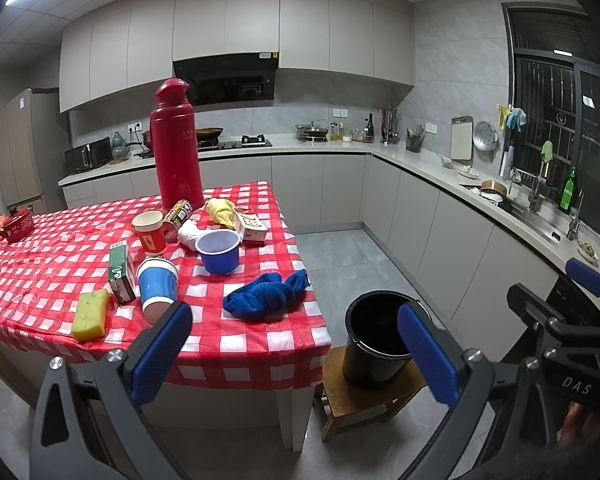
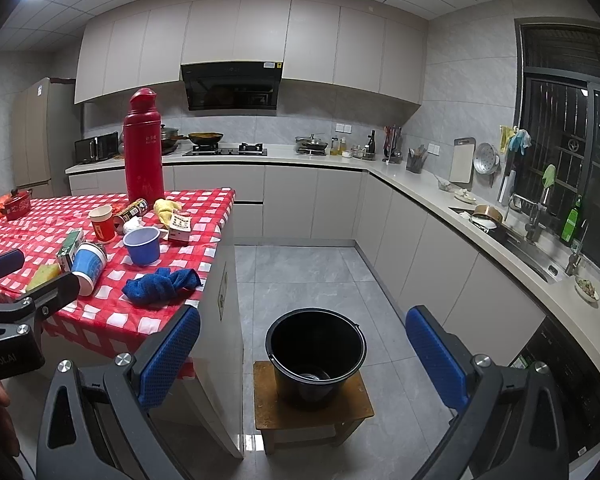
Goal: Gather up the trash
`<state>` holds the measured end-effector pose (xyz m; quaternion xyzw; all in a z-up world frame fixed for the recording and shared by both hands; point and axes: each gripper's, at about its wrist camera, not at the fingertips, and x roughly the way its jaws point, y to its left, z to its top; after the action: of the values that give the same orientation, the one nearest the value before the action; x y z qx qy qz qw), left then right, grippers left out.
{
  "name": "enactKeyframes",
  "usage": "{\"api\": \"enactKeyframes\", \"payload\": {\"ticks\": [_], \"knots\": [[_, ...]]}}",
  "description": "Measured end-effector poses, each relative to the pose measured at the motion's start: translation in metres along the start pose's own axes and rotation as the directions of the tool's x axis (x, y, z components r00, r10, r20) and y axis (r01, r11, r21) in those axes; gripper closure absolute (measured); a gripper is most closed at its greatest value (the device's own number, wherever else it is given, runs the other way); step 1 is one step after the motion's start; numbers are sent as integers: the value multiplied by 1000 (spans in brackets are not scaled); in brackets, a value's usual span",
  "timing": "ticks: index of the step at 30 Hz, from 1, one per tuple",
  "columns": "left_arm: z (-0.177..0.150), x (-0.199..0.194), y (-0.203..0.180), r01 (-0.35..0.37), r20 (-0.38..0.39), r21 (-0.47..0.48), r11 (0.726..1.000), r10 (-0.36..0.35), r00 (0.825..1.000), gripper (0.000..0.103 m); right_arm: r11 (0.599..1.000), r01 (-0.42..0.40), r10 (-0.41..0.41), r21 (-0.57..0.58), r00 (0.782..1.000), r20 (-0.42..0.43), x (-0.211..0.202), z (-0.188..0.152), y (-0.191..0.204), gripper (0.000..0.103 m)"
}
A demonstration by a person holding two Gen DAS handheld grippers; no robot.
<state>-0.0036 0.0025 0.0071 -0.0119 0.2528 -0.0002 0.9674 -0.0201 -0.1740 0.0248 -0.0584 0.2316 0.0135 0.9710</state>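
Observation:
A black bucket (image 2: 316,350) stands on a low wooden stool (image 2: 312,410) beside the table; it also shows in the left wrist view (image 1: 378,338). On the red checked tablecloth (image 1: 60,256) lie trash items: a tipped blue paper cup (image 1: 158,286), a red paper cup (image 1: 150,232), a blue plastic cup (image 1: 219,251), a can on its side (image 1: 177,216), a crumpled white wrapper (image 1: 190,234), a small carton (image 1: 251,226) and a green box (image 1: 120,270). My left gripper (image 1: 296,350) is open and empty before the table's near edge. My right gripper (image 2: 304,360) is open and empty above the bucket.
A tall red thermos (image 1: 176,146), a yellow cloth (image 1: 221,210), a blue rag (image 1: 266,294) and a yellow sponge (image 1: 90,314) are on the table. A red pot (image 1: 18,224) sits at its far left. Counters with a sink (image 2: 528,252) run along the right.

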Motion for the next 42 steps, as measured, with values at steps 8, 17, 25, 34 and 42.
{"api": "enactKeyframes", "payload": {"ticks": [8, 17, 25, 34, 42], "knots": [[-1, 1, 0, -1, -3, -1, 1000, 1, 1000, 0, 1000, 0, 0, 1, 1000, 2, -1, 2, -2, 0], [-4, 4, 1, -1, -7, -4, 1000, 0, 1000, 0, 1000, 1, -1, -2, 1000, 5, 0, 5, -6, 0], [-6, 8, -1, -1, -12, -6, 1000, 1, 1000, 0, 1000, 1, -1, 0, 1000, 5, -2, 4, -8, 0], [-7, 12, -3, -1, -14, -6, 1000, 1, 1000, 0, 1000, 1, -1, -1, 1000, 5, -2, 6, -9, 0], [-7, 13, -3, -5, -13, -9, 1000, 5, 1000, 0, 1000, -2, 2, -1, 1000, 4, 1, 4, -7, 0]]}}
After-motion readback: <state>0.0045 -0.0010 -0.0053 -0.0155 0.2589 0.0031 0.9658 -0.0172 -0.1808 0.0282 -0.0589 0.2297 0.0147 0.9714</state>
